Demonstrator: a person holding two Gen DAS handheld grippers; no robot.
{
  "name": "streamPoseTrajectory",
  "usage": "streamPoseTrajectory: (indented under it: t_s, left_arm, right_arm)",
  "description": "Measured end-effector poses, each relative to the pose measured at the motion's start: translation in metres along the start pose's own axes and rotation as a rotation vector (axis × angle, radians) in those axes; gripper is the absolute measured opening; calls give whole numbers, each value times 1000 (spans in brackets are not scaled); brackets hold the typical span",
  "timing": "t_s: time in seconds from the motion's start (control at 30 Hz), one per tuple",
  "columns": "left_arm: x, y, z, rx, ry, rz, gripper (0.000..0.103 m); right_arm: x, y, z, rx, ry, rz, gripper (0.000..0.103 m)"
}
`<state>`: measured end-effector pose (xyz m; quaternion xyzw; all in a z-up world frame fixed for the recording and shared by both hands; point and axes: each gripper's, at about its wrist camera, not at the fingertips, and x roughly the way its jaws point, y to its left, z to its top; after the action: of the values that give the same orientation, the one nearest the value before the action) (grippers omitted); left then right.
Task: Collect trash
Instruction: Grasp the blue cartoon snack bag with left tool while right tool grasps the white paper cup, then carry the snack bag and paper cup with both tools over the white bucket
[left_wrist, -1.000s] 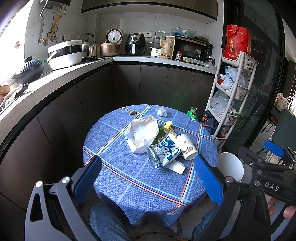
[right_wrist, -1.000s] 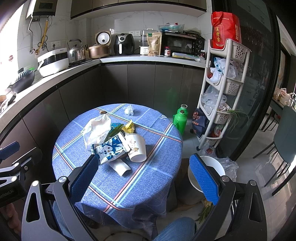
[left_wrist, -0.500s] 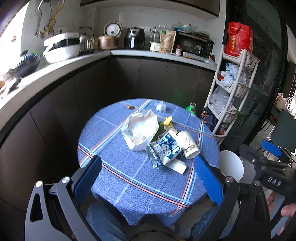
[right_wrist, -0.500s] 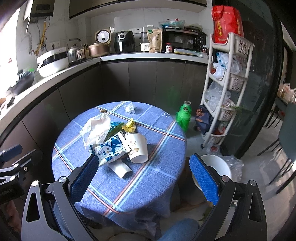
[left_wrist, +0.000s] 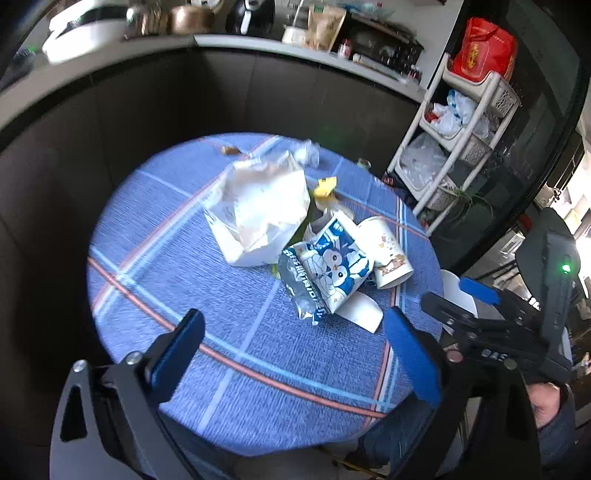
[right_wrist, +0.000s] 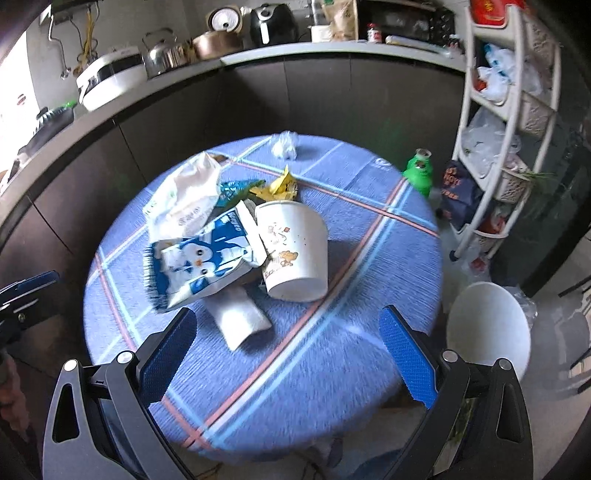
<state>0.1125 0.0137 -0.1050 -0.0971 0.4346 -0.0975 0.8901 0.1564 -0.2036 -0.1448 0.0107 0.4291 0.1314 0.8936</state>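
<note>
A heap of trash lies at the centre of the round worktop (right_wrist: 332, 354), on its blue checked cloth: a glossy blue penguin snack bag (right_wrist: 199, 258), a tipped paper cup (right_wrist: 295, 251) showing nothing inside, a crumpled white bag (right_wrist: 184, 199) and a yellow wrapper (right_wrist: 277, 184). A white bin (right_wrist: 487, 328) stands lower right. The left tongs (left_wrist: 291, 354), just closing slightly, and right tongs (right_wrist: 284, 354) are spread, gripping nothing.

Readable markings are few and mostly blurred.
"DAS" stands on the right gripper (left_wrist: 491, 314) body; the red bag (left_wrist: 484, 51) and blue snack packet (right_wrist: 199, 262) carry unreadable characters.
</note>
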Motion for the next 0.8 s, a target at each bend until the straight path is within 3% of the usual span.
streamPoseTrajectory:
  t_s: [0.13, 0.17, 0.23, 0.37, 0.43, 0.47, 0.5, 0.53, 0.67, 0.8]
  left_arm:
    - [38, 9, 9, -66, 90, -88, 77]
    - [47, 10, 12, -75, 110, -98, 75]
    - [60, 8, 16, -71, 129, -120, 73]
    - [85, 3, 23, -82, 165, -152, 69]
    - [98, 2, 26, -95, 199, -173, 42]
    - [105, 2, 27, -100, 218, -183, 34]
    - [109, 2, 26, -104, 226, -190, 15]
    - [114, 2, 25, -114, 239, -197, 7]
    - [105, -3, 24, -126, 218, -197, 4]
    - [70, -14, 27, -84, 161, -179, 4]
  right_arm:
    - [32, 3, 8, -70, 28, -22, 88]
    - [37, 3, 10, -82, 29, -20, 88]
    - [46, 3, 14, -105, 35, -23, 78]
    - [57, 3, 18, -137, 44, -19, 76]
    - [61, 2, 19, -140, 53, -13, 55]
    - [59, 2, 19, -143, 49, -13, 55]
    - [58, 2, 18, -147, 47, -12, 54]
    - [56, 1, 17, -154, 42, -18, 54]
    - [44, -8, 13, -126, 21, -27, 53]
    - [24, -21, 12, -75, -14, -29, 53]
